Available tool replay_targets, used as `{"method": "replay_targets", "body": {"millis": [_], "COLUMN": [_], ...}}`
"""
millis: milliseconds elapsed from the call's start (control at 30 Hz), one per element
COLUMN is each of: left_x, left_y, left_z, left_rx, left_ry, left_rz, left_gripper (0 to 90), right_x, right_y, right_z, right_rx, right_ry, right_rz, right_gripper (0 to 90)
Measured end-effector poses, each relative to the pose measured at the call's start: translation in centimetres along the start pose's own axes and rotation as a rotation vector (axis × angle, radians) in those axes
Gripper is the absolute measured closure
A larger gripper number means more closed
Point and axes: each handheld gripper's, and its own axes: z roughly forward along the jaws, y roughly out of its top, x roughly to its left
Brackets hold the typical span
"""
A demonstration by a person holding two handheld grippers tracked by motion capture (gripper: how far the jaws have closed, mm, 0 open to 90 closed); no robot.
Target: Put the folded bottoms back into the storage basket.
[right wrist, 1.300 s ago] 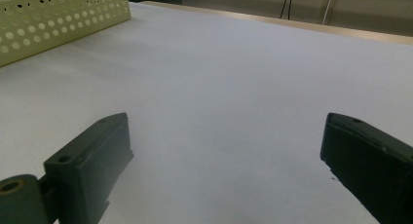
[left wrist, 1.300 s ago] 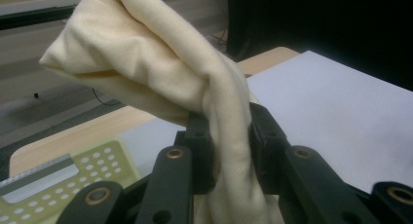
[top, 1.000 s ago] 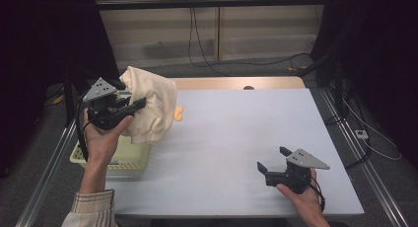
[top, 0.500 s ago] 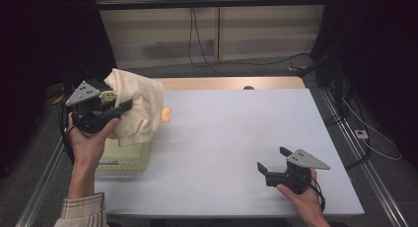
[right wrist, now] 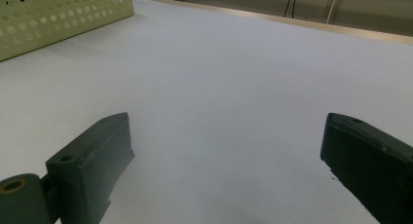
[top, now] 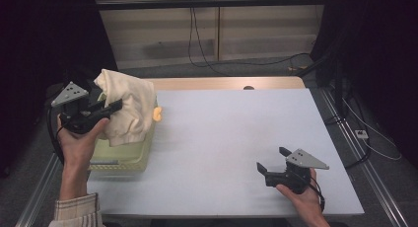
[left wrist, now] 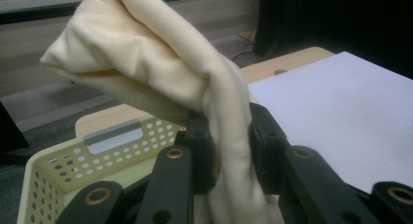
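Left hand-held gripper (left wrist: 226, 136) is clamped on a bunched cream cotton cloth (top: 125, 106), held above the pale green perforated plastic basket (top: 121, 155) at the desk (top: 236, 138) edge. Right hand-held gripper (top: 273, 160) rests with jaws apart. Risk: trailing folds could snag the basket rim and tip it.

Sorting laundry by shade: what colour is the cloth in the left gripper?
Cream, the cloth; the left gripper view shows it best.

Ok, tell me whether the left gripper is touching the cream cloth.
Touching. In the left gripper view the left gripper has both black jaws pressed against a bunched fold of the cream cloth, which hangs clamped between them above the basket.
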Motion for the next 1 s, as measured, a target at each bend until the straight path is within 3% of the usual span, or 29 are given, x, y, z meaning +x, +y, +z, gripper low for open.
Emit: {"method": "replay_targets", "body": {"millis": [233, 467, 800, 1000], "left_x": [0.9, 1.8, 2.9, 3.6], "left_y": [-0.5, -1.1, -1.9, -2.3], "left_z": [-0.2, -0.1, 0.8, 0.7], "left_rx": [0.010, 0.027, 0.053, 0.043], "left_ry": [0.003, 0.039, 0.030, 0.035], "left_rz": [-0.016, -0.031, -0.054, -0.082], "left_gripper": [73.9, 73.9, 73.9, 73.9], "right_x": [0.1, 0.0, 0.1, 0.1], "right_y": [0.0, 0.0, 0.0, 0.0], "right_z": [0.0, 0.0, -0.1, -0.2], "right_rx": [-0.003, -0.001, 0.000, -0.004], "right_ry": [-0.002, -0.004, -0.005, -0.007], "right_rz": [0.002, 0.002, -0.003, 0.002], "right_gripper": [4.6, 4.6, 4.6, 4.6]}}
